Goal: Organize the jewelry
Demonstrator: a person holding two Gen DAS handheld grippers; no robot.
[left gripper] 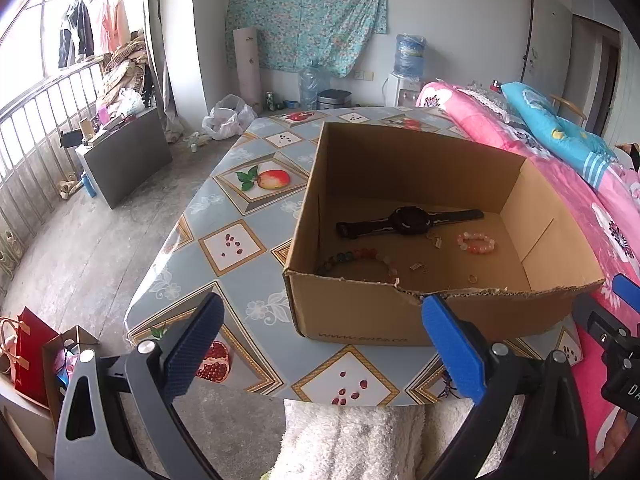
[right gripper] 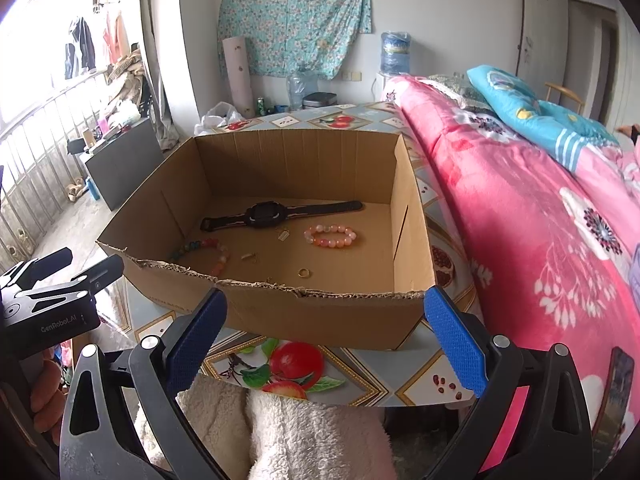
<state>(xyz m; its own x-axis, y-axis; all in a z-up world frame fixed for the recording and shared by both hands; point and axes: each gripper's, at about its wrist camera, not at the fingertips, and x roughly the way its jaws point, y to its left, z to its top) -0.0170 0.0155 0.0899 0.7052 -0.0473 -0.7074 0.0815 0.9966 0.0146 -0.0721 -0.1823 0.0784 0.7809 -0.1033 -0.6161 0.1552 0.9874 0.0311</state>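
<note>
An open cardboard box stands on the table. Inside lie a black watch, a pink bead bracelet, a multicoloured bead bracelet, a gold ring and small gold pieces. My left gripper is open and empty in front of the box's near wall. My right gripper is open and empty, also just before the near wall. The right gripper's edge shows in the left wrist view; the left one shows in the right wrist view.
The table has a fruit-patterned cloth. A pink quilt lies right of the box. A white fleece sleeve is below the grippers. Red bag and floor lie left.
</note>
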